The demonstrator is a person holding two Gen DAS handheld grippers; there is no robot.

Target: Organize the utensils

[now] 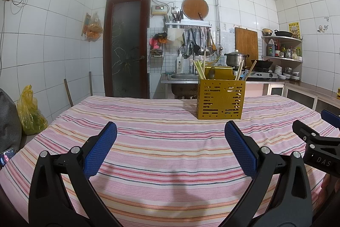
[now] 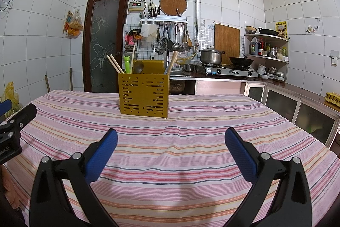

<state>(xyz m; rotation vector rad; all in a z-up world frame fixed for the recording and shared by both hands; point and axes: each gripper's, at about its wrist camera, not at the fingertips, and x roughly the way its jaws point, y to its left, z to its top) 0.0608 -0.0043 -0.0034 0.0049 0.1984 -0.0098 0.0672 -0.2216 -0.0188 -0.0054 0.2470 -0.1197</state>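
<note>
Ahead of both wide, empty claws, left claw (image 1: pixel 170 142) and right claw (image 2: pixel 171 148), the yellow utensil caddy (image 2: pixel 144 95) stands upright with chopsticks (image 2: pixel 114 64) propped inside, apparently already sorted.

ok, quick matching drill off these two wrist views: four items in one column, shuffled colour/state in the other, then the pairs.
Items:
1. utensil holder
2. left gripper
3. tablecloth
4. steel pot

Descriptions:
A. pink with stripes
B. open, holding nothing
C. yellow, slotted walls, chopsticks sticking out
D. lidded, on the stove at the back

Pairs: 1-C, 2-B, 3-A, 4-D

The right gripper is open and empty too.
</note>
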